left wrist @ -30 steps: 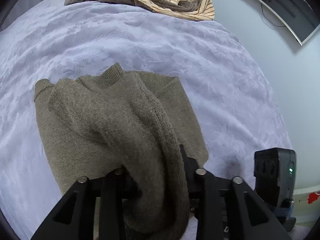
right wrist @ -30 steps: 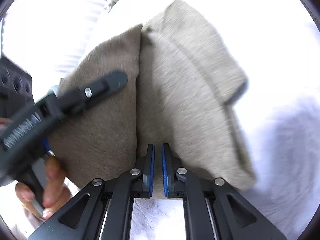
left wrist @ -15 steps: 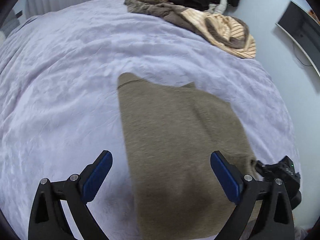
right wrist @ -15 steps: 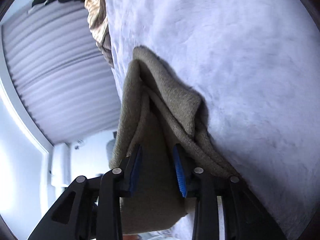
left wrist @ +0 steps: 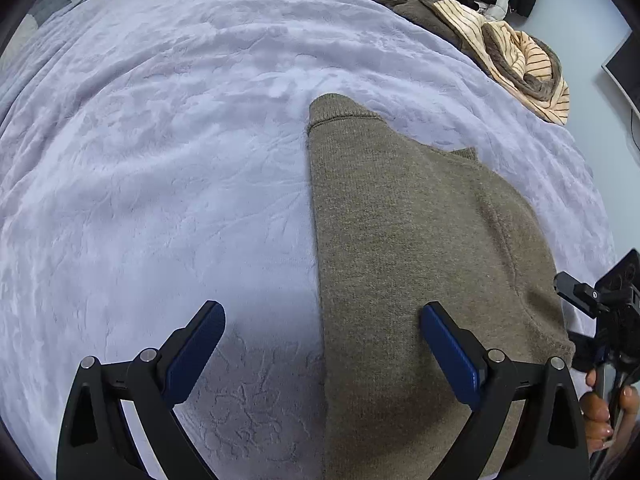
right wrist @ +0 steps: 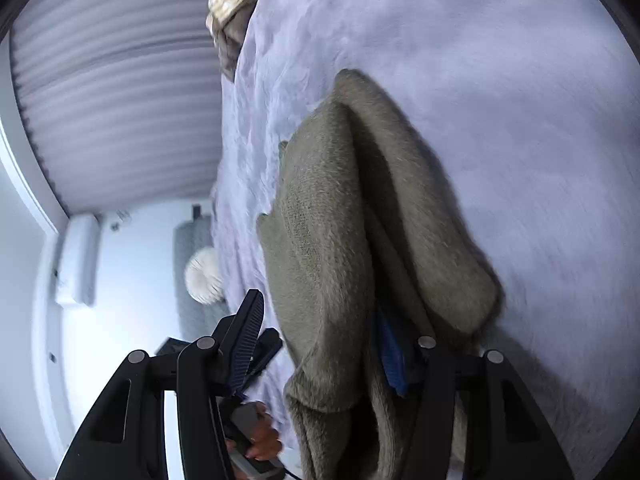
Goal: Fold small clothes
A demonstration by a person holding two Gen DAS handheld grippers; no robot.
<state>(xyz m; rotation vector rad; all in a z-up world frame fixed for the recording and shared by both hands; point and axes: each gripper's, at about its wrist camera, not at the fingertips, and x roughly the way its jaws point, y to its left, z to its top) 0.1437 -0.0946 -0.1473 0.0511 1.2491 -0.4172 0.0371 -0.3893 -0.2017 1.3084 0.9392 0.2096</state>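
Nearest, the left gripper (left wrist: 322, 354) is held wide open with nothing gripped, above the left edge of the olive sweater (left wrist: 400, 240); the right gripper (right wrist: 320, 340) is opening, with the sweater's folded edge between its fingers. The sweater is laid on the bed (left wrist: 160, 160), folded lengthwise, so one fold is judged done and a crosswise fold left. Farther off, a heap of clothes (left wrist: 500, 40) is judged unfolded.

Place: a bedroom in a home
Bed: wide, with a lilac plush cover (left wrist: 168, 168)
Clothes: a loose pile (left wrist: 492, 28) at the far edge
Window: pleated curtain (right wrist: 120, 92)
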